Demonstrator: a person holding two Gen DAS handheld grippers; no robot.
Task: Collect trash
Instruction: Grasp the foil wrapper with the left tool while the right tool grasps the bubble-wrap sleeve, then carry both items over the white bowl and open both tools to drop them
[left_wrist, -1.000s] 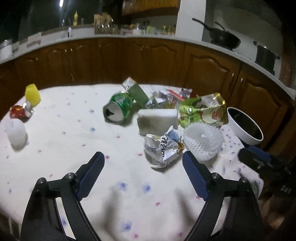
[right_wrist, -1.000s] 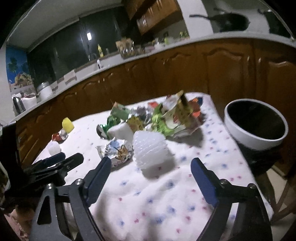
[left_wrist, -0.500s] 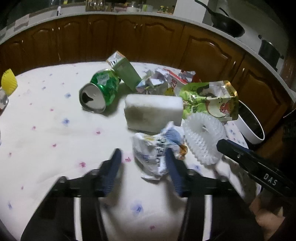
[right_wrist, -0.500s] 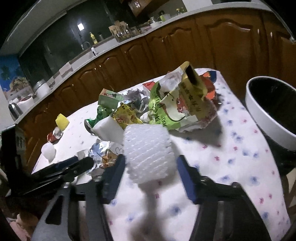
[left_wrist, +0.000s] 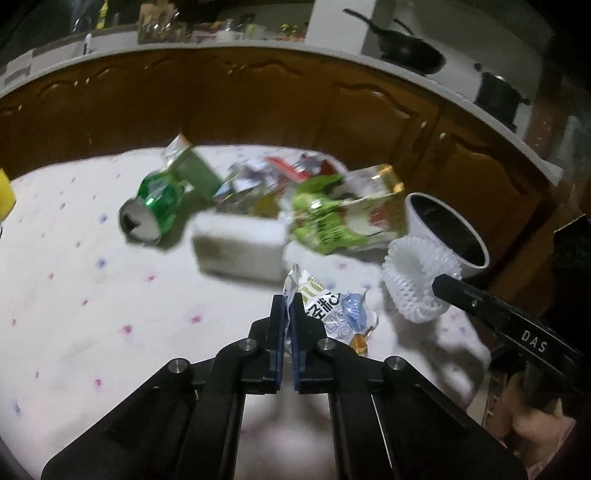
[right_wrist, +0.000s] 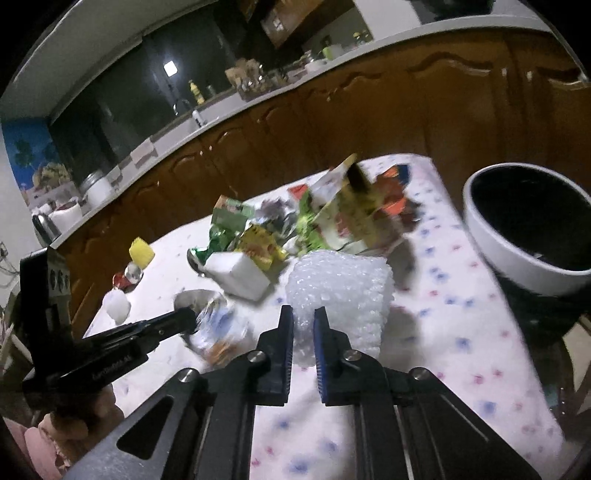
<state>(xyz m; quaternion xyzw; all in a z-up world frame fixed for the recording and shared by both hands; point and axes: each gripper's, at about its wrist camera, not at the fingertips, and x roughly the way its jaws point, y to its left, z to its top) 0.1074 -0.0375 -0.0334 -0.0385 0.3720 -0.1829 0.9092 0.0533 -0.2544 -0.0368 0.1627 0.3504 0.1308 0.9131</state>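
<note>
Your left claw (left_wrist: 288, 312) pinches only the crumpled wrapper's (left_wrist: 332, 314) edge — it may slip. Right claw (right_wrist: 303, 320) is clamped on the foam net (right_wrist: 341, 291), near the bin (right_wrist: 532, 229) — soft, it may tear.

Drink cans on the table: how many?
1. A green can lies on its side at the left of the trash pile, open top facing the left camera, beside the white foam block. More could be hidden under the wrappers.
</note>
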